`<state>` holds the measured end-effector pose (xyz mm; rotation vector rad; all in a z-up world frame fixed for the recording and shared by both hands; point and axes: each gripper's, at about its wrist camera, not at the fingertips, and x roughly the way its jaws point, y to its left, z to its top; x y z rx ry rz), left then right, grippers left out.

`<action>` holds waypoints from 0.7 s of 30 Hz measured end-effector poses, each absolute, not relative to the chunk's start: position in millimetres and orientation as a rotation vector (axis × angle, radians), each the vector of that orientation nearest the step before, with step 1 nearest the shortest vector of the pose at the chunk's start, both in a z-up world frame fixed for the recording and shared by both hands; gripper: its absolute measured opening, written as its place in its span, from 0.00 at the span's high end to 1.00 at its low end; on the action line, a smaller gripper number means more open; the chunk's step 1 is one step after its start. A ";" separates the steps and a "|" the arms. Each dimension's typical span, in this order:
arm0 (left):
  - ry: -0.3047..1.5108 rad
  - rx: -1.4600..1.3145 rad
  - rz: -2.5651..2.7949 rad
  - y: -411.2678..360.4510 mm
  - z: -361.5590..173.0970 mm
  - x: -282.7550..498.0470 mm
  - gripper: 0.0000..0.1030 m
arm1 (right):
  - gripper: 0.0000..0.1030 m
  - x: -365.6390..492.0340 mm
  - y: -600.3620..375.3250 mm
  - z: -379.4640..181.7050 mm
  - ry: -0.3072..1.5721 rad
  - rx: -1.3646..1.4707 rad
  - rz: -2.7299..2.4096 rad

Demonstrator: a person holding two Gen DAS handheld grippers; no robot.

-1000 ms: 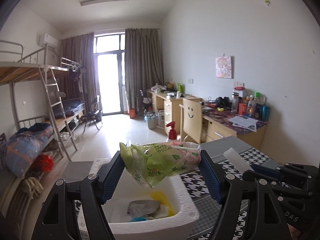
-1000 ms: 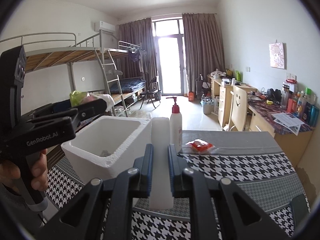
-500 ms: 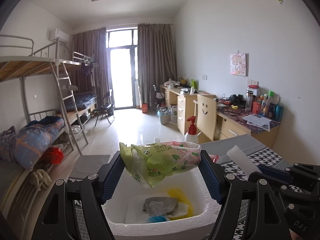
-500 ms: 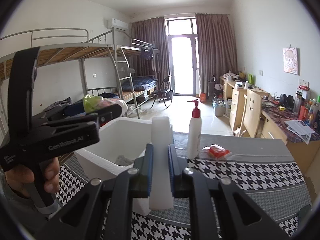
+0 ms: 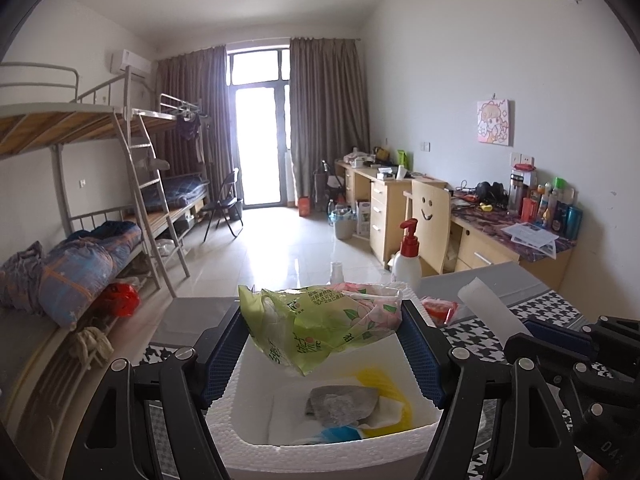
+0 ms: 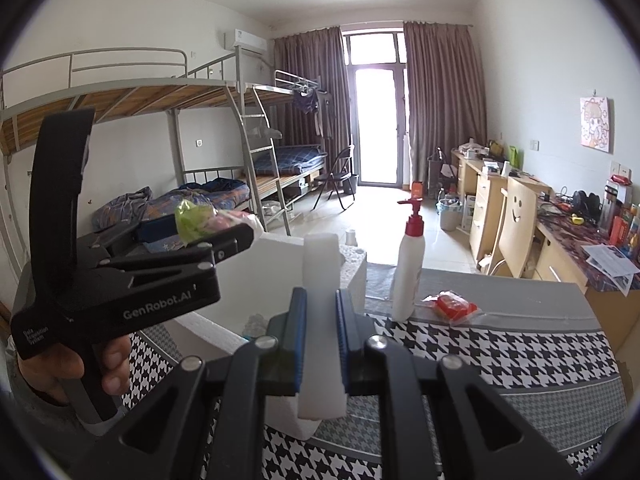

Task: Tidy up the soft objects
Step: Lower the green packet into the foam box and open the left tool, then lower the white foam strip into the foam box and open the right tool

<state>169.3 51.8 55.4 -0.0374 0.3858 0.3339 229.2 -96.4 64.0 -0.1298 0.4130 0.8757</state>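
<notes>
My left gripper [image 5: 322,344] is shut on a green and pink tissue pack [image 5: 324,320] and holds it above the white foam box [image 5: 320,450]. The box holds a grey cloth [image 5: 340,400] and yellow, white and blue soft items. My right gripper [image 6: 320,334] is shut on a white foam strip [image 6: 320,320], upright beside the box [image 6: 354,268]. The left gripper [image 6: 132,276] with the pack [image 6: 196,220] shows at left in the right wrist view. The strip [image 5: 486,308] shows at right in the left wrist view.
A white pump bottle with a red top [image 6: 408,272] and a small red packet [image 6: 452,306] sit on the houndstooth tablecloth [image 6: 500,360] behind the box. Bunk beds stand at left, desks and a chair at right.
My left gripper has carried the tissue pack further over the box, so more of the box interior shows below it. My right gripper with the strip has risen slightly toward the box.
</notes>
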 end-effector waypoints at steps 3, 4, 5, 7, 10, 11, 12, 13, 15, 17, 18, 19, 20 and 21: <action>0.392 -0.038 0.335 53.3 53.8 169.7 0.27 | 0.83 229.0 -92.1 63.7 0.416 -0.136 0.881; 0.392 -0.038 0.337 53.5 53.3 169.5 0.27 | 0.83 228.9 -90.9 63.5 0.417 -0.138 0.882; 0.392 -0.037 0.338 53.3 53.6 170.1 0.27 | 0.83 229.1 -89.4 63.4 0.418 -0.140 0.884; 0.397 -0.038 0.338 53.7 51.4 170.9 0.27 | 0.83 229.3 -88.2 62.8 0.420 -0.142 0.889; 0.414 -0.038 0.326 55.4 47.8 172.8 0.22 | 0.83 229.1 -84.3 62.7 0.422 -0.147 0.894; 0.417 -0.035 0.323 55.2 46.7 173.4 0.17 | 0.83 228.9 -83.8 62.7 0.422 -0.149 0.895; 0.417 -0.031 0.324 55.2 45.9 173.2 0.13 | 0.83 228.9 -82.8 62.8 0.422 -0.149 0.897; 0.411 -0.028 0.326 55.1 45.5 172.5 0.12 | 0.83 229.8 -82.6 62.8 0.423 -0.150 0.897; 0.403 -0.026 0.327 56.1 45.6 170.3 0.06 | 0.83 230.9 -81.7 62.9 0.423 -0.153 0.894; 0.395 -0.028 0.333 58.2 46.3 167.9 0.04 | 0.83 231.1 -81.1 62.4 0.427 -0.152 0.894; 0.391 -0.033 0.338 60.3 46.8 166.2 0.02 | 0.83 231.6 -80.6 62.5 0.429 -0.153 0.891; 0.389 -0.039 0.341 62.5 47.2 165.4 0.01 | 0.83 231.8 -79.4 62.5 0.430 -0.155 0.890; 0.385 -0.044 0.348 64.6 47.3 163.8 0.01 | 0.83 232.1 -78.0 62.6 0.431 -0.157 0.890; 0.385 -0.044 0.354 66.4 47.4 162.6 0.01 | 0.83 232.2 -77.6 62.9 0.431 -0.158 0.891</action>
